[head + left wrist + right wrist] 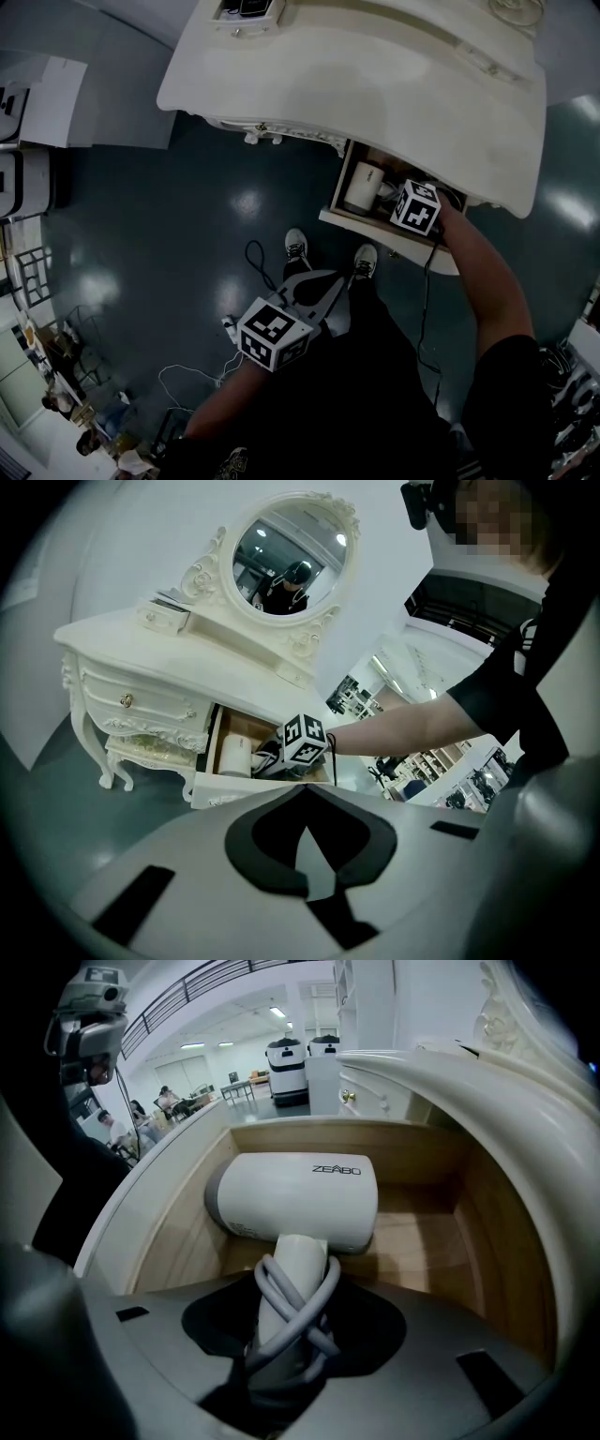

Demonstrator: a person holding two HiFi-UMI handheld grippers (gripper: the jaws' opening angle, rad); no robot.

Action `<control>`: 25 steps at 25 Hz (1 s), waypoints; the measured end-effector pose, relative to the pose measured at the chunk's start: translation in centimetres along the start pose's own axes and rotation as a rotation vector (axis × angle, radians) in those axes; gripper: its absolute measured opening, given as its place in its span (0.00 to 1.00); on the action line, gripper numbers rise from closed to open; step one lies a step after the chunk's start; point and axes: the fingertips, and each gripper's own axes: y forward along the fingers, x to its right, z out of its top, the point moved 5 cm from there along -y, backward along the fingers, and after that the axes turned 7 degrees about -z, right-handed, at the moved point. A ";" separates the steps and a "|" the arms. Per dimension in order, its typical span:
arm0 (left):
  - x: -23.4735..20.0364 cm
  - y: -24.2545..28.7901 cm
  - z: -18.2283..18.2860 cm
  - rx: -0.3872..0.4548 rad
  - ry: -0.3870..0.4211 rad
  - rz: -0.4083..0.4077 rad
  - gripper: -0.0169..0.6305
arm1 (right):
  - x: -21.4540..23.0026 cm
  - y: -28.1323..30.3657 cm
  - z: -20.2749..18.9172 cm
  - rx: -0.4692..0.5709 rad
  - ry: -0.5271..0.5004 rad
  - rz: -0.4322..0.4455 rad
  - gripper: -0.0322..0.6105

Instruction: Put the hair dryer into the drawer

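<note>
**A:** Which edges were noted, and how much room was left?

**B:** The white-fronted, wood-lined drawer [367,228] was seen pulled out from under the cream-white carved dressing table [375,84], right of centre in the head view. Its rear part was overhung by the tabletop's edge. In the right gripper view, wooden walls were seen at both sides and at the back. Bare wood [427,1232] was left at the right of the frame, and less at the left. The glossy dark floor [187,216] was left open across the left half of the head view.

**A:** Where was the dryer placed relative to the fingers?

**B:** The white hair dryer [300,1199] with a grey rear cap was found inside the drawer, its barrel lying crosswise above the jaws in the frame. Its handle, wound with a grey cord [295,1302], was clasped between the fairly wide jaws of the right gripper [292,1335]. Whether the barrel was resting on the drawer floor could not be told.

**A:** And the other side?

**B:** The left gripper [314,292] was seen low at the centre of the head view, well apart from the drawer. Its jaws were drawn together on nothing.
</note>
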 end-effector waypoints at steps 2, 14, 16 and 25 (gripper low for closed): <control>0.2 -0.1 -0.2 -0.004 0.005 0.002 0.03 | 0.0 0.2 -0.2 -0.004 -0.002 -0.007 0.37; 2.8 0.4 -0.8 0.012 0.045 0.021 0.03 | 0.0 -3.3 -0.3 0.092 0.029 -0.157 0.42; 3.5 0.6 -0.3 0.030 0.047 0.029 0.03 | 0.0 -5.4 0.1 0.148 0.057 -0.182 0.42; 6.9 0.1 1.9 0.118 0.100 0.044 0.03 | -0.4 -17.9 1.0 0.483 0.399 -0.262 0.10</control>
